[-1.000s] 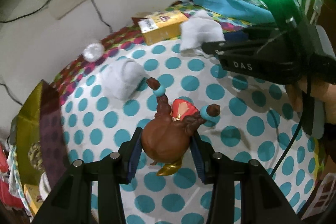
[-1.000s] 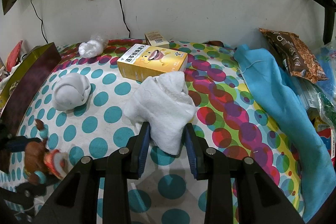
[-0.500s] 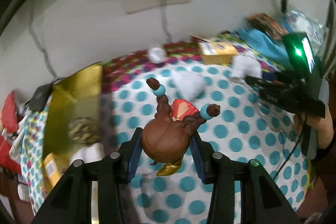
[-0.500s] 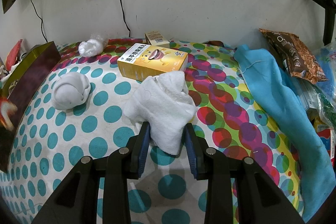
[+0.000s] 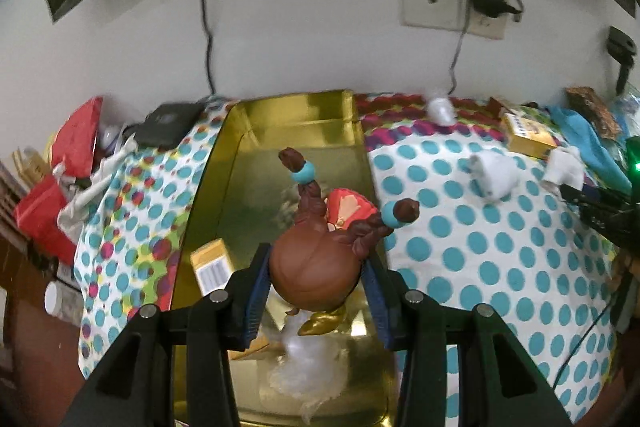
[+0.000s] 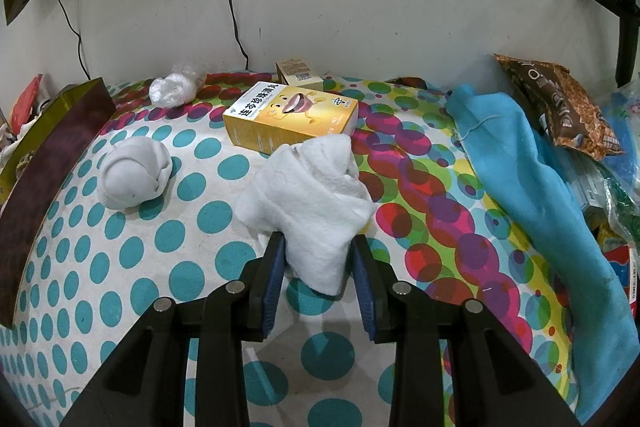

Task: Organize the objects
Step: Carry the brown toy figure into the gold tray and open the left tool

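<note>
My left gripper (image 5: pixel 316 291) is shut on a brown doll figure (image 5: pixel 320 267) with pigtails and a red face, held above the open gold tin box (image 5: pixel 296 131). The box holds a small yellow carton (image 5: pixel 212 267) and a crumpled clear plastic wrap (image 5: pixel 312 367). My right gripper (image 6: pixel 318 267) is shut on a folded white cloth (image 6: pixel 312 199) resting on the dotted tablecloth. The box shows at the left edge of the right wrist view (image 6: pixel 48 155).
A yellow medicine box (image 6: pixel 288 119), a rolled white sock (image 6: pixel 134 179), a plastic-wrapped ball (image 6: pixel 172 89) and a small carton (image 6: pixel 298 71) lie on the cloth. A blue cloth (image 6: pixel 532 187) and snack bag (image 6: pixel 560 107) are at right. Clutter sits left of the gold box (image 5: pixel 60 179).
My left gripper has carried the doll leftward from over the dotted cloth to above the gold box. My right gripper and the white cloth have not moved.
</note>
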The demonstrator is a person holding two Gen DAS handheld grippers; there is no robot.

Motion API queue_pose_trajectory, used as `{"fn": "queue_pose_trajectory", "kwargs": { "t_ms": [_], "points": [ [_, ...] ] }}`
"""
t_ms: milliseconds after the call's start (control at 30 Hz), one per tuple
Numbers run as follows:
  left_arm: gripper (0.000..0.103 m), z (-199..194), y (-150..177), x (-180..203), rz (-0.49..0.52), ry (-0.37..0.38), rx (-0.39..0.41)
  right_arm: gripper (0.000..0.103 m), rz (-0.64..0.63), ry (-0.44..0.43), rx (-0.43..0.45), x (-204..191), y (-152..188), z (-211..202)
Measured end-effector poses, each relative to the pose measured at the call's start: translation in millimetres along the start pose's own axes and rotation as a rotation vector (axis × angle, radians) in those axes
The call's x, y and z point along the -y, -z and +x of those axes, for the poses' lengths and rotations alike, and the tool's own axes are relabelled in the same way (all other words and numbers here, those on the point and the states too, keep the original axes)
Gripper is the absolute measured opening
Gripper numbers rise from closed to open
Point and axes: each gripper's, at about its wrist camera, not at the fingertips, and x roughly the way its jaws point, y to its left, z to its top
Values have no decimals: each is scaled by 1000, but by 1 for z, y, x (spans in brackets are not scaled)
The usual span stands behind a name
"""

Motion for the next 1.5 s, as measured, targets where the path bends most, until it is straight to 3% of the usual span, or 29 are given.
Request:
{"fn": "queue_pose_trajectory", "kwargs": {
  "t_ms": [333,833,1200,1500],
  "points": [
    [45,23,9,-16,-55,0,-38,31,-14,6,-1,5,1,-2],
    [45,65,-12,-41,-57,-40,-52,31,-26,6,-1,13,4,-4],
    [45,63,-15,-43,-65,-33,-33,32,-35,12,-1,15,4,-4],
    [56,46,-15,-39,-38,-39,10,33,-47,12,-3,15,4,-4]
  ]
}}
